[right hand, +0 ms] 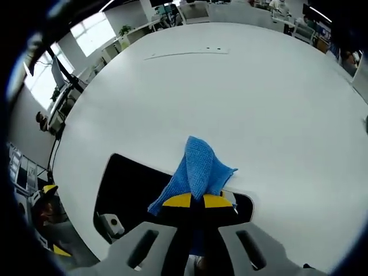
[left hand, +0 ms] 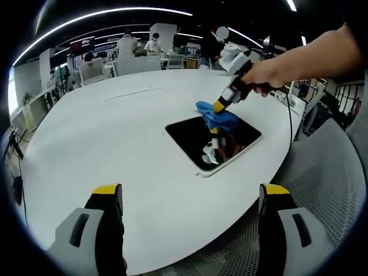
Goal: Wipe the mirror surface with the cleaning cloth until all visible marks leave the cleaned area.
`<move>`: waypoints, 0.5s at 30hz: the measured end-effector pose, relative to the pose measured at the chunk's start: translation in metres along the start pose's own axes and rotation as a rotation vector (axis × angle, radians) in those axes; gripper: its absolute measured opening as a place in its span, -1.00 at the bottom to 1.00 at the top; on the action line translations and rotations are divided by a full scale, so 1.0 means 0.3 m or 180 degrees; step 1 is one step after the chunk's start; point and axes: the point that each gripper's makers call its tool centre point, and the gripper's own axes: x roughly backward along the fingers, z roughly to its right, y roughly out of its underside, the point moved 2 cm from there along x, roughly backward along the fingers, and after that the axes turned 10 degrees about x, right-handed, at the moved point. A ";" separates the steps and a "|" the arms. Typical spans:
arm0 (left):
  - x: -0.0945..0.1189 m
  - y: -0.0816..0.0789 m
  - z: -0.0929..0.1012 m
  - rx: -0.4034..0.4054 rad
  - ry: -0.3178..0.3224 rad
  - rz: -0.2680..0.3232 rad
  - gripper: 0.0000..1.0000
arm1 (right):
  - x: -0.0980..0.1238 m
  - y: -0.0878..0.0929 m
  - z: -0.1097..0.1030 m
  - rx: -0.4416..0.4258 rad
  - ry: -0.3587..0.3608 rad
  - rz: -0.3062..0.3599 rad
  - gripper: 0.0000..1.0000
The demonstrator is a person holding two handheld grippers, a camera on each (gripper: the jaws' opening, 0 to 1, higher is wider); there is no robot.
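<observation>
From where I stand, the flat rectangular mirror with its dark reflecting face and pale rim (left hand: pixel 214 142) lies on the big white round bench (left hand: pixel 115 132), toward the edge nearer the person. The soft blue woven cleaning cloth (right hand: pixel 197 171) is bunched at one of the mirror's far corners, partly on the glass and partly spilling onto the bench.

The right tool (right hand: pixel 199 200) has its yellow-tipped jaws pinched together on a fold of that cloth; in the left gripper view it comes down at a slant from the person's hand (left hand: pixel 270 75) and presses the cloth onto the mirror. The left tool (left hand: pixel 190 198) hangs back over the near bench edge with its jaws wide apart, holding nothing.

I'd judge the cloth light and limp (it will fold and drag rather than push), so a pinch well into the bundle suits it, with downward pressure to keep it flat. The mirror looks thin, slick and breakable, and could slide on the smooth top; the free tool might steady its rim.
</observation>
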 end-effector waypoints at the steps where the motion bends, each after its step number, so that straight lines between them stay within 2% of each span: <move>1: 0.001 -0.001 -0.001 0.0005 -0.0006 0.0002 0.96 | -0.001 0.001 -0.001 0.0007 0.0016 0.0010 -1.00; 15: 0.002 0.000 0.001 0.0009 -0.0013 0.0001 0.98 | 0.037 0.049 -0.045 -0.0058 -0.0010 0.0034 -1.00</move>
